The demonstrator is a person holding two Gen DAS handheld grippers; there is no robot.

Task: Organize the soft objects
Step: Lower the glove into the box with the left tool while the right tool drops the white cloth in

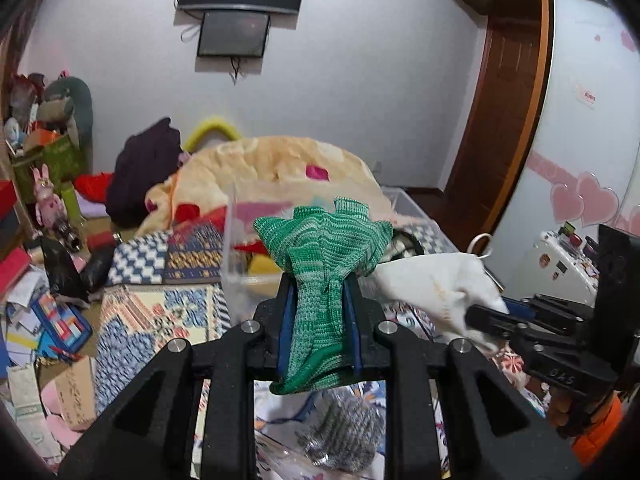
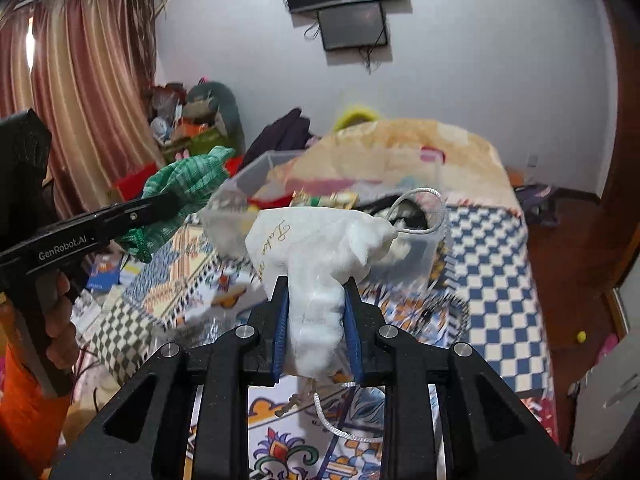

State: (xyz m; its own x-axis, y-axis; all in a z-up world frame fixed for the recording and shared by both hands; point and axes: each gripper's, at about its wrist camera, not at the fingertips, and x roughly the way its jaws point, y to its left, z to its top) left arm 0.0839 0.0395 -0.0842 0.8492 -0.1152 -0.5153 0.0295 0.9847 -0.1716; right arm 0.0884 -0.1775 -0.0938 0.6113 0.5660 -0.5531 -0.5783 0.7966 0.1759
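Your left tongs are clamped mid-body on the green knit glove, your right tongs squeezed around the white drawstring pouch. Both are light, floppy and compress easily; the clear bin sits just ahead, seemingly on the bed

A bed spread with a patchwork-patterned quilt carries a clear plastic storage bin, a bunched cream fleece blanket behind it — and a crumpled grey knitted cloth up front
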